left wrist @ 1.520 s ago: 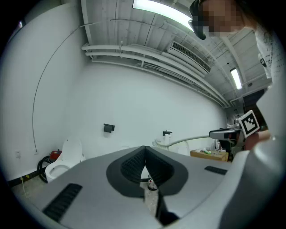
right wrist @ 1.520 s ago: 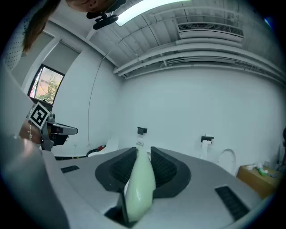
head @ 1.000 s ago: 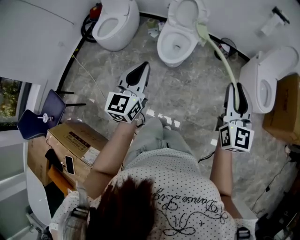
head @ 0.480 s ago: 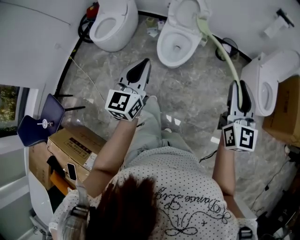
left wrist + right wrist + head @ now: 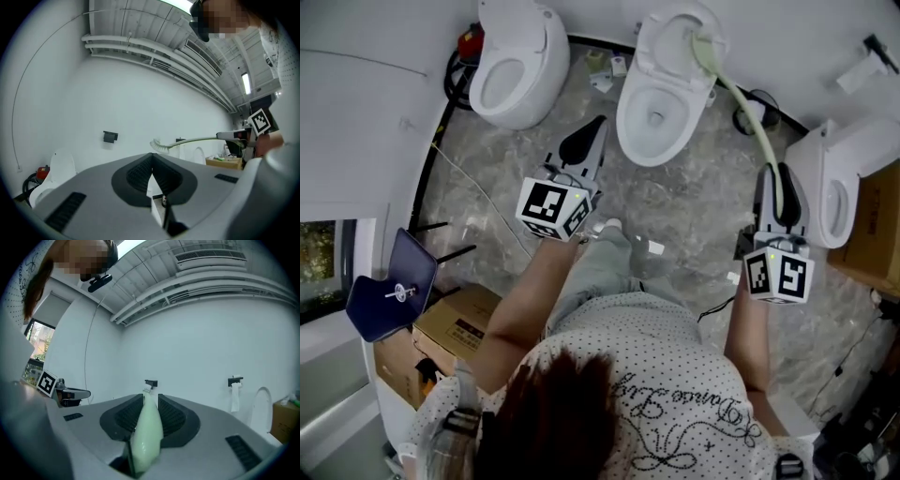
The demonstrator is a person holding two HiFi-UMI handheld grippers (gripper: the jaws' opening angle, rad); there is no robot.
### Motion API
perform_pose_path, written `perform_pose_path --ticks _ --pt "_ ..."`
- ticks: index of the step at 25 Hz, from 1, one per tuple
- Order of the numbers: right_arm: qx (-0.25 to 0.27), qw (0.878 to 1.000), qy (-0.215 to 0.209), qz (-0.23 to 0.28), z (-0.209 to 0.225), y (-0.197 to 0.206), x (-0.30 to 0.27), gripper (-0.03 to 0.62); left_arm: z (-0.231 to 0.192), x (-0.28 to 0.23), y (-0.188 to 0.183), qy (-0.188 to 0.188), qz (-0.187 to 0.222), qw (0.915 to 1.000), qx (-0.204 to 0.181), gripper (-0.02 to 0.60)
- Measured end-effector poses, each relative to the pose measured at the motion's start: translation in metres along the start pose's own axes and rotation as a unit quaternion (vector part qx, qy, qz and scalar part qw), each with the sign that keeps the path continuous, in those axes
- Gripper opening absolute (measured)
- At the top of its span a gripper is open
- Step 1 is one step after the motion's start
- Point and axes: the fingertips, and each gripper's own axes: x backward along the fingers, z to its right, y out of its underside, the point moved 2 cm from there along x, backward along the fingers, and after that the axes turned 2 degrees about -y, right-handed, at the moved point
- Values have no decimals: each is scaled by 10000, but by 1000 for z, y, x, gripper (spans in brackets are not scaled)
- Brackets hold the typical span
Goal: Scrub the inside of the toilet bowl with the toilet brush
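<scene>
Three white toilets stand along the wall; the middle toilet point(image 5: 661, 103) is open, with its bowl facing me. My right gripper point(image 5: 779, 185) is shut on the handle of the pale green toilet brush point(image 5: 757, 128). The handle curves up and left, and the brush head point(image 5: 702, 45) lies over the bowl's upper right rim. In the right gripper view the green handle point(image 5: 146, 427) runs out between the jaws of that gripper point(image 5: 150, 398). My left gripper point(image 5: 592, 131) is shut on nothing, hovering over the floor left of the middle bowl. It sees the brush head point(image 5: 159, 146) against the wall.
The left toilet point(image 5: 508, 62) and right toilet point(image 5: 834, 178) flank the middle one. A dark round holder point(image 5: 754, 111) sits on the floor between middle and right toilets. Cardboard boxes point(image 5: 455, 330) and a blue chair point(image 5: 389, 291) are at left; another box point(image 5: 877, 217) at right.
The person has stepped toward the toilets. The brush head has moved from the middle toilet's right edge to over its upper right rim. Both grippers stay shut.
</scene>
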Motion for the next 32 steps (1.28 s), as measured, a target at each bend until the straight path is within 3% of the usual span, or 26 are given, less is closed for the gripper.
perform_pose_path --ticks 6,16,24,28,32 --pt "-163 9995 136 -233 -5 8 -55 112 -49 -46 1 211 -60 9998 34 2" --pt "-358 9973 -6 -634 32 42 -126 112 -86 -114 36 -2 -302 9990 324 2" --pt "-309 9947 -644 -741 95 68 -224 112 -100 -202 61 -359 -546 9973 334 2" --pt "-378 9885 -1106 -961 118 96 -263 112 -109 -236 71 -655 -608 9954 356 2" --pt "-396 9827 -1292 -1266 135 137 -282 112 -127 -253 93 -970 -673 9922 391 2"
